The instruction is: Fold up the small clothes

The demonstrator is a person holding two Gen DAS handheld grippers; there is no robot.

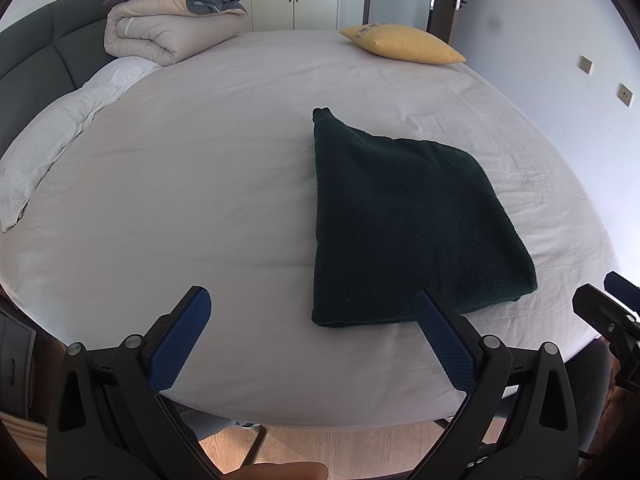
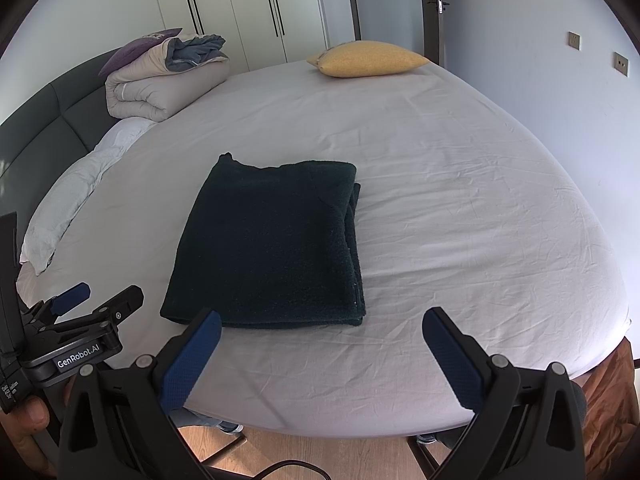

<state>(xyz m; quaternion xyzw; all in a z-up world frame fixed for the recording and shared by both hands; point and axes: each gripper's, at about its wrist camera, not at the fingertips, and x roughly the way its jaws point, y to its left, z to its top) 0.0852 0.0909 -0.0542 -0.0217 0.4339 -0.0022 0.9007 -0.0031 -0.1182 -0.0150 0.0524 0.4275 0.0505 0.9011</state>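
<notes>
A dark green knitted garment (image 1: 408, 224) lies folded into a rough rectangle on the white bed sheet (image 1: 200, 180). In the right wrist view the same garment (image 2: 272, 244) shows stacked layers along its right edge. My left gripper (image 1: 312, 312) hangs open near the bed's front edge, its right finger just at the garment's near edge. My right gripper (image 2: 320, 328) is open too, above the sheet just in front of the garment, holding nothing. The left gripper (image 2: 96, 296) also appears at the left of the right wrist view, open.
A rolled beige duvet (image 1: 168, 28) with a purple cushion rests at the headboard, a yellow pillow (image 1: 404, 42) at the far corner, a white pillow (image 1: 52, 132) on the left. Wooden floor (image 2: 320, 452) lies below the bed's edge. A hand (image 2: 28, 420) holds the left gripper.
</notes>
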